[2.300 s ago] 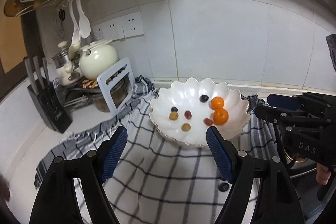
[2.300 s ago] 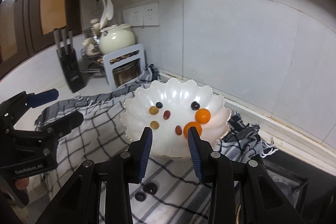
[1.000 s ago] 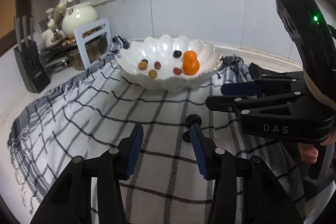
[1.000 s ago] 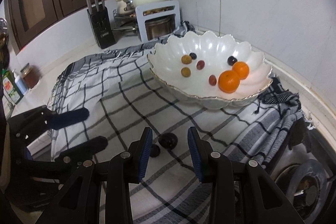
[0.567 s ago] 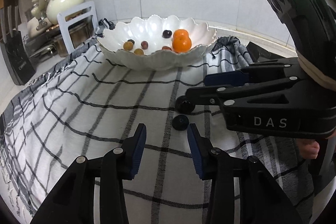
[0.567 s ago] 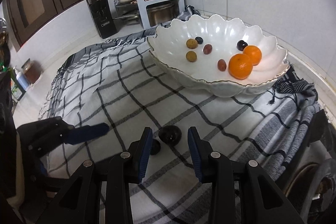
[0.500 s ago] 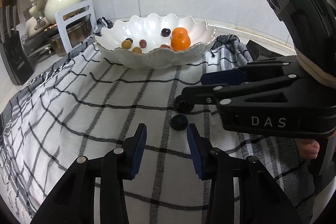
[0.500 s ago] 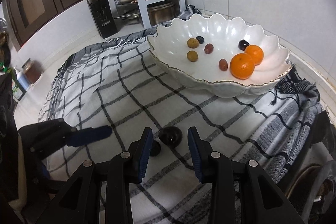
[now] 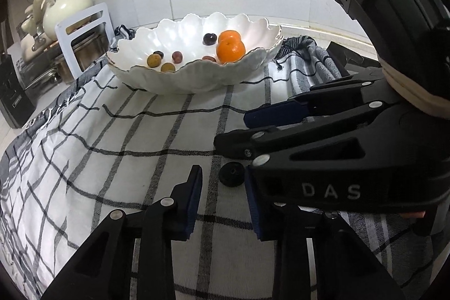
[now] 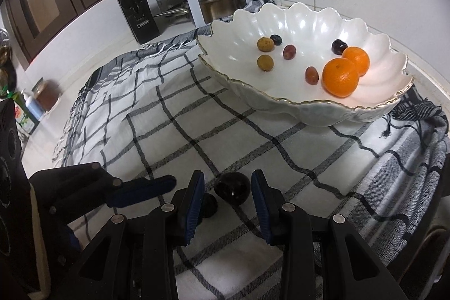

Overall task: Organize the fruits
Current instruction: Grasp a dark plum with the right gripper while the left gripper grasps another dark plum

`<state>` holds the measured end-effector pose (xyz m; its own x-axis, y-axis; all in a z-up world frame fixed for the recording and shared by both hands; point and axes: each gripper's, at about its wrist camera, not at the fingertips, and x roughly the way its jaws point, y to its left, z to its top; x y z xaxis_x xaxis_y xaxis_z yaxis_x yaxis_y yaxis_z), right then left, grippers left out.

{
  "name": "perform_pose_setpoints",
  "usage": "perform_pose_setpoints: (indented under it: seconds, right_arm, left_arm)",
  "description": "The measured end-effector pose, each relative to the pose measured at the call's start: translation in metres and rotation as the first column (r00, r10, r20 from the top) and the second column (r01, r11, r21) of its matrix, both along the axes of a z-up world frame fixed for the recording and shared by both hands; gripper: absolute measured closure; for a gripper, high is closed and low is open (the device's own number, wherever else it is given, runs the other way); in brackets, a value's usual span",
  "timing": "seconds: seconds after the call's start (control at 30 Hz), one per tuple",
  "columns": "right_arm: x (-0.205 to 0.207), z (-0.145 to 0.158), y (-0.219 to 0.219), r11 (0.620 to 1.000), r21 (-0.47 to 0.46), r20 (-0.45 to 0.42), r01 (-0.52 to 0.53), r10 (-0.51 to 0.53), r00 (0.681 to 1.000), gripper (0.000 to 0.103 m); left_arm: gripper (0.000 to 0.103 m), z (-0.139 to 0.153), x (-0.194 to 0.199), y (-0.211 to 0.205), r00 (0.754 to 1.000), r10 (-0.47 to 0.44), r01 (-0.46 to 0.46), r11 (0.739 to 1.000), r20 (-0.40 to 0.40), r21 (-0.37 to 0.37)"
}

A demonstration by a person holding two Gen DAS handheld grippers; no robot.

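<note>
Both tongs are dropping onto the checked cloth [image 10: 197, 131]: left tongs [image 9: 222, 187] are narrowing, still unclamped, around the small dark fruit [image 9: 231, 174]; right tongs [image 10: 227, 189] are straddling, ungripped, the larger dark fruit [image 10: 232, 188], bowl [image 10: 323, 108] at one o'clock.

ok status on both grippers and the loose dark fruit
Left gripper open, jaws just been closing around small dark fruit on cloth. Right gripper open astride larger dark fruit. Grippers crowd each other; bowl path clear.
</note>
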<state>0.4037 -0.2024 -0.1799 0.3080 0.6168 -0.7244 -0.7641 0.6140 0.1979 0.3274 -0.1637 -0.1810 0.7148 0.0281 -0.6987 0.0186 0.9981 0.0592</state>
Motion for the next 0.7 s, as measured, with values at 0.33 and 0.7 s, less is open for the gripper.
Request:
perform_pose_setpoints:
  seconds: [0.33, 0.7]
  right_arm:
    - [0.006, -0.011, 0.003, 1.0, -0.01, -0.045, 0.002, -0.002, 0.999, 0.067]
    - [0.005, -0.012, -0.003, 1.0, -0.002, -0.04, 0.023, -0.023, 0.999, 0.072]
  left_arm:
    - [0.076, -0.012, 0.015, 0.001, 0.997, -0.028, 0.025, 0.999, -0.071, -0.042]
    - [0.08, -0.011, 0.014, 0.002, 0.997, -0.019, 0.015, 0.999, -0.071, -0.051]
